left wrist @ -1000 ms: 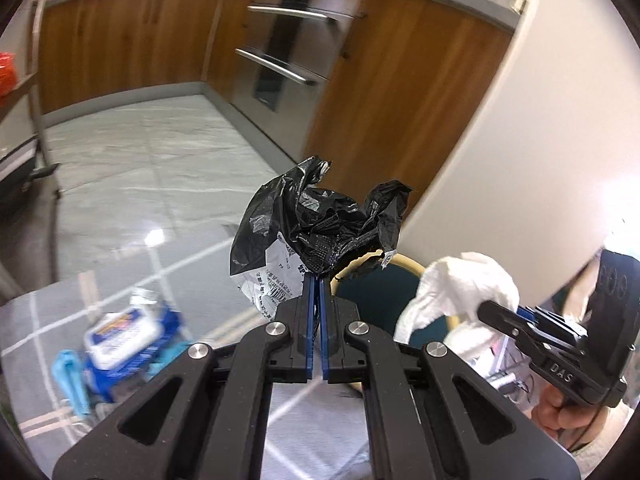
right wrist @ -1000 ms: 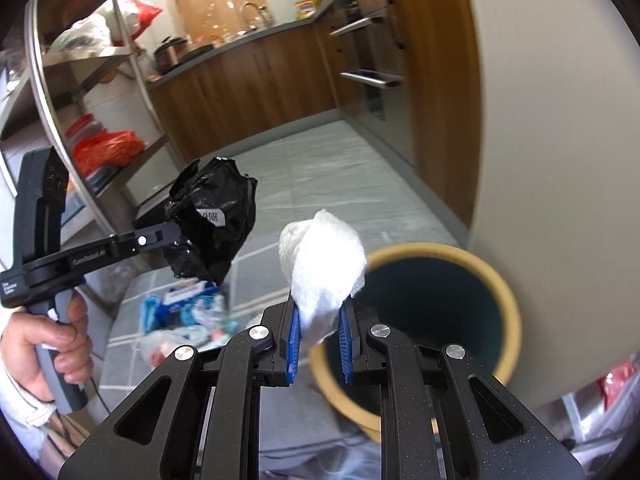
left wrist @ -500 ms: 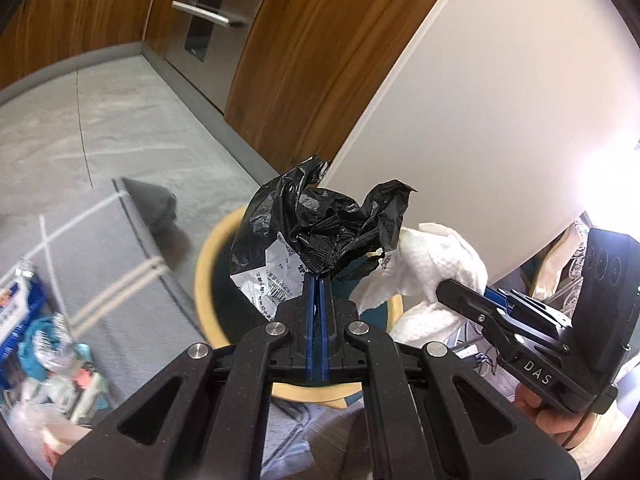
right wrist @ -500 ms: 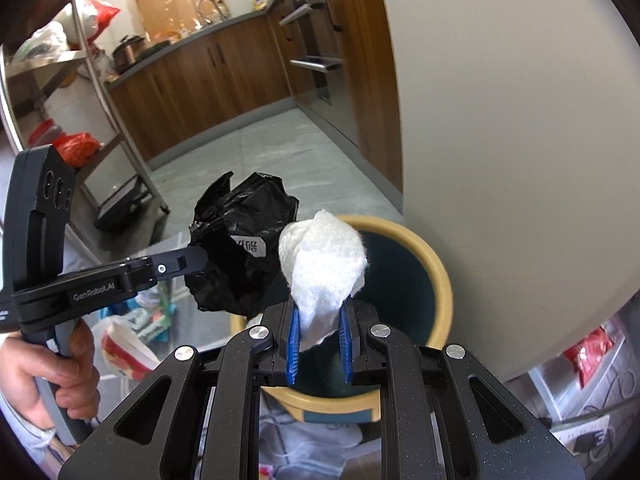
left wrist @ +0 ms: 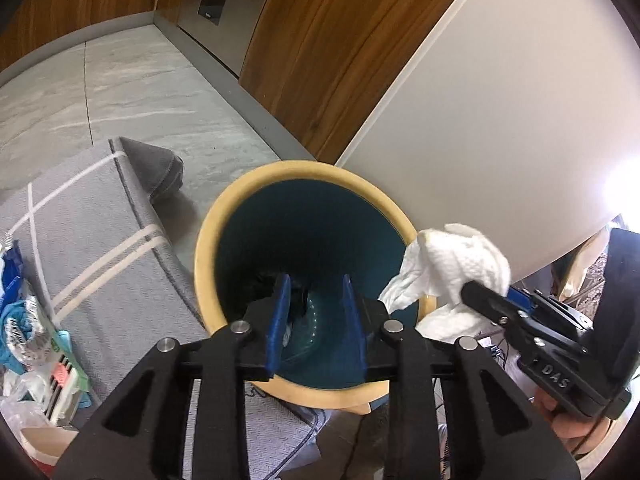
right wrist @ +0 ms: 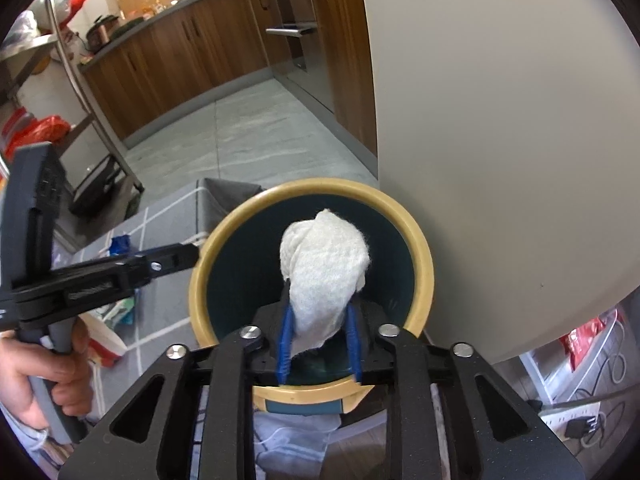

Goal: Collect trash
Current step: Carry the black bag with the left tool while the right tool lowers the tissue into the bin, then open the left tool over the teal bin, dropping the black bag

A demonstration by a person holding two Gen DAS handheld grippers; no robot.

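Two grippers over the waste bin (left wrist: 304, 176): left gripper (left wrist: 314, 320) just opened, empty, black bag dropped inside; right gripper (right wrist: 320, 338) loosening, tissue wad (right wrist: 326, 268) between its pads. More litter (left wrist: 28, 320) remains on the rug (left wrist: 100, 240).

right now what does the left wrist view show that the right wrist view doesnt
Only the left wrist view shows the black bag lying inside the bin and the left gripper open and empty; its fingers have just been opening.

Only the right wrist view shows the steel rack and the hand holding the left tool.

Both show the yellow-rimmed bin and the white tissue at the right gripper.
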